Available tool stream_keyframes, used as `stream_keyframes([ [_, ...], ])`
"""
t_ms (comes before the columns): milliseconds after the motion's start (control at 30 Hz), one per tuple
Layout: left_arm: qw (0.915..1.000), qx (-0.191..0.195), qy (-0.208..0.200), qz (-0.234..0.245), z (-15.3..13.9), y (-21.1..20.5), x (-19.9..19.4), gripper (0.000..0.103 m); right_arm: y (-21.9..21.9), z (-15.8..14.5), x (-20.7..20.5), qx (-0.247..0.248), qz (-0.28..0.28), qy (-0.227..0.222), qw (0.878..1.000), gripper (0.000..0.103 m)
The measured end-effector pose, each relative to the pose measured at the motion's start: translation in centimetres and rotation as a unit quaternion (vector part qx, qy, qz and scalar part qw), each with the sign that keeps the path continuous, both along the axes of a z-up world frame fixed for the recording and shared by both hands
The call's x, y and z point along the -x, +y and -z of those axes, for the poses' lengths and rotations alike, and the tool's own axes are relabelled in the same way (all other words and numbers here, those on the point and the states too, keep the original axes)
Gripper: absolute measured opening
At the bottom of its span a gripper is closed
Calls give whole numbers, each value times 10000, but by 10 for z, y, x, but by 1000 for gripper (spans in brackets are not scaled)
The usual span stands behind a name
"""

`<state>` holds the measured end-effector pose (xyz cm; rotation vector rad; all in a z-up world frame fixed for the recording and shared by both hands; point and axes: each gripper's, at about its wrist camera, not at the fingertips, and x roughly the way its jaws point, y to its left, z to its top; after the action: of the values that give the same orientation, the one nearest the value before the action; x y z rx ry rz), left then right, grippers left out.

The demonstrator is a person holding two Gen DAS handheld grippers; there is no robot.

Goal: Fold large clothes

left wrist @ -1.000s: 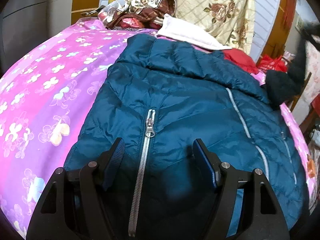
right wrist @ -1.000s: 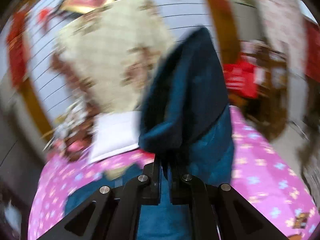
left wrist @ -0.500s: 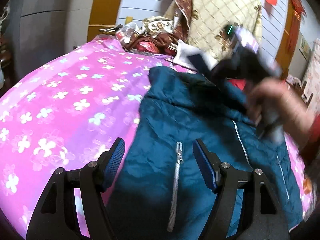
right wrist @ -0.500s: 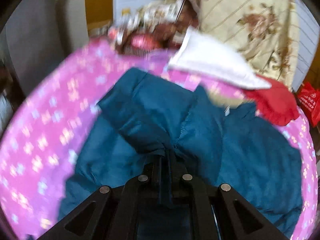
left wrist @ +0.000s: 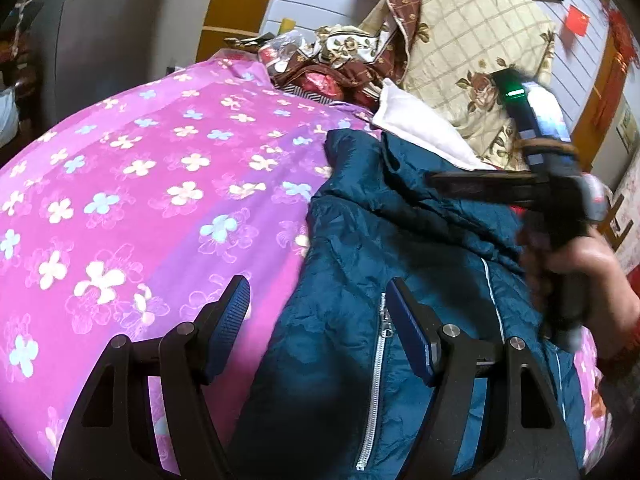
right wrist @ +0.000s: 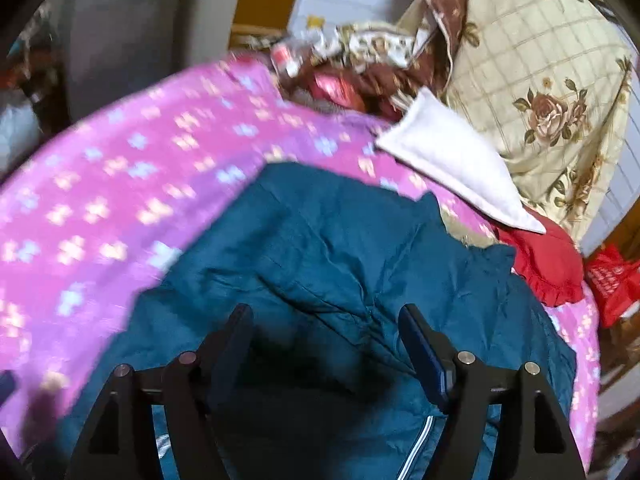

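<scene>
A dark teal puffer jacket (left wrist: pixel 400 260) with a silver zipper (left wrist: pixel 376 368) lies on a pink flowered bedspread (left wrist: pixel 140 200). My left gripper (left wrist: pixel 320 320) is open and empty, low over the jacket's left edge. My right gripper (right wrist: pixel 326 342) is open and empty, just above a folded-over sleeve (right wrist: pixel 320 240) on the jacket's upper part. In the left wrist view the right gripper's body and the hand that holds it (left wrist: pixel 576 240) hover over the jacket at the right.
A white pillow (right wrist: pixel 452 168), a red cloth (right wrist: pixel 548 264) and a cream floral quilt (right wrist: pixel 540 80) lie at the bed's head. A heap of patterned cloth and bags (left wrist: pixel 332 64) sits at the back. A red bag (right wrist: pixel 612 280) hangs at the right.
My right gripper carried the sleeve down across the jacket, then opened and let it go. My left gripper drew back and to the left, still open.
</scene>
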<state>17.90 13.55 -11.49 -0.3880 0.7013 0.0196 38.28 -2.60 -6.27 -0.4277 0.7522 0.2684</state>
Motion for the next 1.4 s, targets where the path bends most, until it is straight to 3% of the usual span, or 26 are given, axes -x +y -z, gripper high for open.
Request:
stream_keyframes([
  [67,10000,64,27,-29,2,1,-1,71,-1,-8,1,-142,63,-108,9998,72],
  [100,9999,86,48,-39,3,2,-1,71,-1,-8,-6,-122,169,-132,9997,68],
  [133,9999,87,67,-37,4,2,-1,71,-1,-4,-14,-67,281,-108,9995,57],
  [200,9999,48,91,-34,5,1,-2,71,2,8,-35,11,522,101,9986,51],
  [300,10000,-14,92,-20,5,-1,-2,71,6,31,-59,-152,762,447,9960,50],
  [367,9999,-48,92,-25,5,-1,-4,71,13,53,-70,-543,653,1122,9900,50],
  [400,9999,-47,101,-32,6,-1,-5,71,18,60,-70,-571,587,1237,9889,50],
  [500,9999,-26,154,-13,8,0,-8,71,35,65,-56,-79,272,986,9947,50],
  [600,9999,-77,148,5,7,-3,-7,71,25,51,-43,-334,192,967,9946,50],
  [733,9998,-169,138,1,6,-6,-6,71,-19,26,-4,-981,354,939,9901,50],
  [867,9996,-243,121,-14,5,-9,-1,71,-78,8,64,-1163,412,720,9897,50],
  [1100,9962,-782,-178,-326,-5,-19,31,71,-216,-14,190,-1655,1334,235,9769,50],
  [1200,9944,-957,-177,-417,-8,-21,53,71,-271,-14,239,-1870,1989,-151,9619,50],
  [1267,9943,-987,-92,-392,-10,-22,67,71,-306,-10,269,-2263,2392,-382,9434,50],
  [1400,9948,-935,155,-376,-10,-13,88,71,-355,7,297,-2666,2971,-406,9160,50],
])
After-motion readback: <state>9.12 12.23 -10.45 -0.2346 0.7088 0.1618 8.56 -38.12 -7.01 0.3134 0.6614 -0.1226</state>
